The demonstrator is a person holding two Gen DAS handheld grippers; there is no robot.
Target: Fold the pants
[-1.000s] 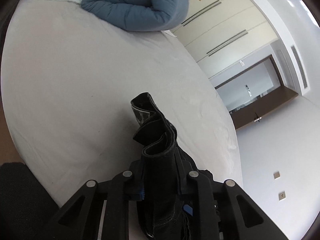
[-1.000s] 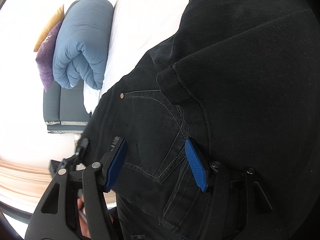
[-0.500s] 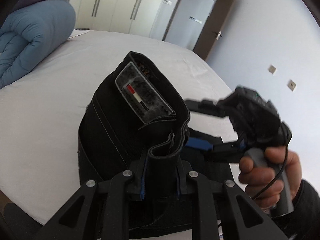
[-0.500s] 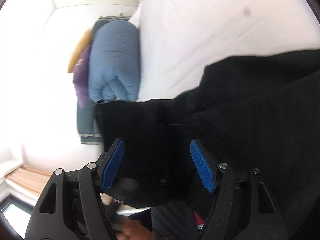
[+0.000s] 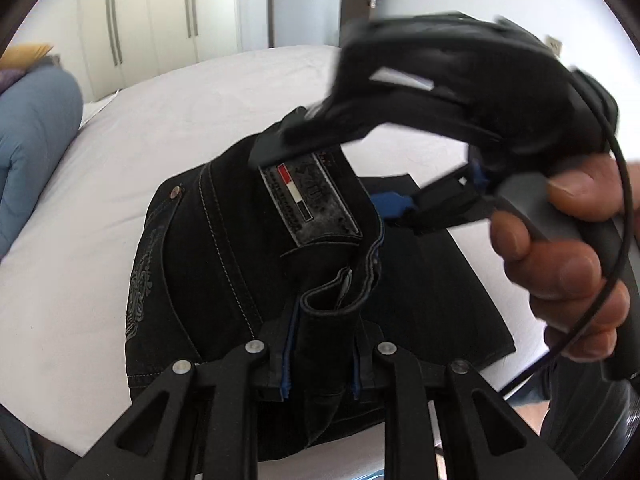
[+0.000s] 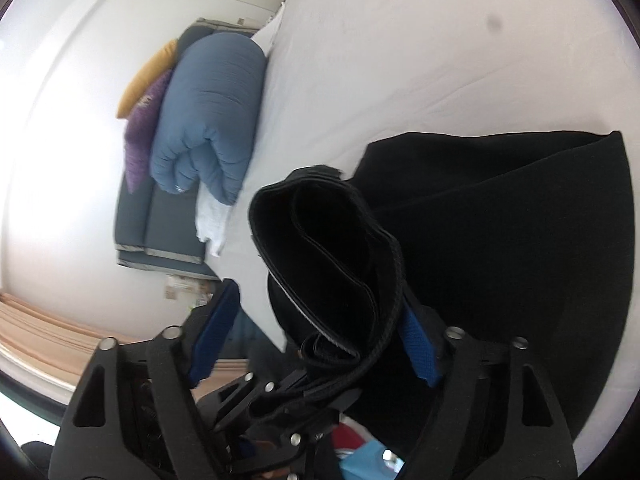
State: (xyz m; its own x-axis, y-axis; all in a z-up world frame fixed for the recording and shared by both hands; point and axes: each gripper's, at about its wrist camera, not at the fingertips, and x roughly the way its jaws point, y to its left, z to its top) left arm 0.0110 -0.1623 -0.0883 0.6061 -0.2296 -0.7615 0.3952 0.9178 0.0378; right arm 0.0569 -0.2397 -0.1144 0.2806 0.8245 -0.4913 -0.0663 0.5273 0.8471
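Black jeans (image 5: 224,264) lie partly folded on the white bed (image 5: 80,240), with the waistband and its leather patch (image 5: 308,200) raised. My left gripper (image 5: 322,360) is shut on the bunched waistband. My right gripper (image 5: 352,172), blurred and held in a hand, hovers over the waistband from the right with its jaws spread around the fabric. In the right wrist view the right gripper (image 6: 316,340) is open, and the curled waistband (image 6: 332,264) stands between its blue pads (image 6: 418,354). The rest of the jeans (image 6: 520,260) lies flat beyond.
A rolled blue duvet (image 6: 208,120) with purple and yellow pillows (image 6: 144,120) lies at the head of the bed. White wardrobes (image 5: 152,20) and a door (image 5: 308,0) stand beyond the far side. The bed edge runs close under both grippers.
The left gripper has swung the waistband round over the jeans on the bed. The right gripper has let go of the pocket area and moved up to the waistband, jaws still open.
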